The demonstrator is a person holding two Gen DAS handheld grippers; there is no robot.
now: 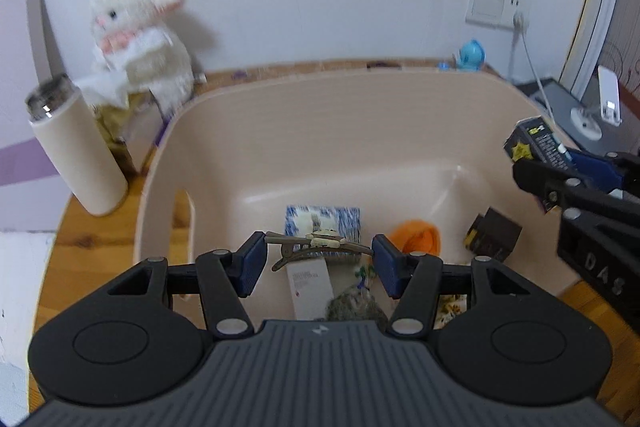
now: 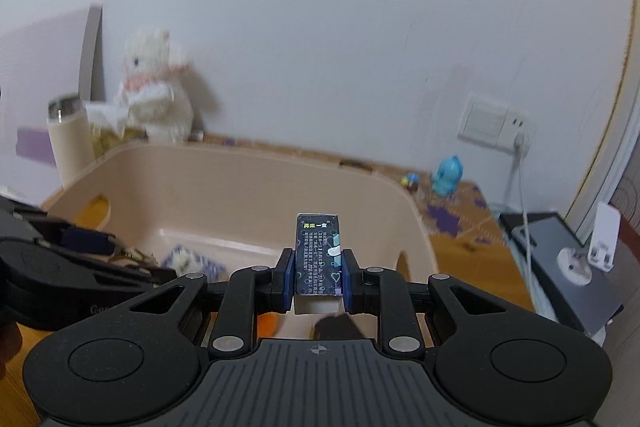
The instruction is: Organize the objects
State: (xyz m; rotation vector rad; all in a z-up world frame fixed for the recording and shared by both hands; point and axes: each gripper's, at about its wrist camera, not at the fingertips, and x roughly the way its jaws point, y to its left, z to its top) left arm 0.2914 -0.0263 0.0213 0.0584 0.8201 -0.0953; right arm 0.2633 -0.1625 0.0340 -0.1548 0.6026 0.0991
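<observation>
A beige plastic bin (image 1: 304,131) sits on the wooden table and also shows in the right wrist view (image 2: 224,183). My left gripper (image 1: 318,259) holds a brown hair clip (image 1: 320,245) by its two ends, above the bin's near side. My right gripper (image 2: 318,277) is shut on a small dark printed box (image 2: 318,255) and holds it upright over the bin's near right edge; that box also shows in the left wrist view (image 1: 534,143). Inside the bin lie a blue-white packet (image 1: 320,221), an orange item (image 1: 418,237), a dark brown box (image 1: 494,235) and a white card (image 1: 310,289).
A cream thermos (image 1: 76,151) and a white plush rabbit (image 1: 136,39) stand left of the bin by the wall. A blue toy figure (image 2: 448,175), a wall socket with a cable (image 2: 494,121) and a tablet with a white stand (image 2: 576,259) are on the right.
</observation>
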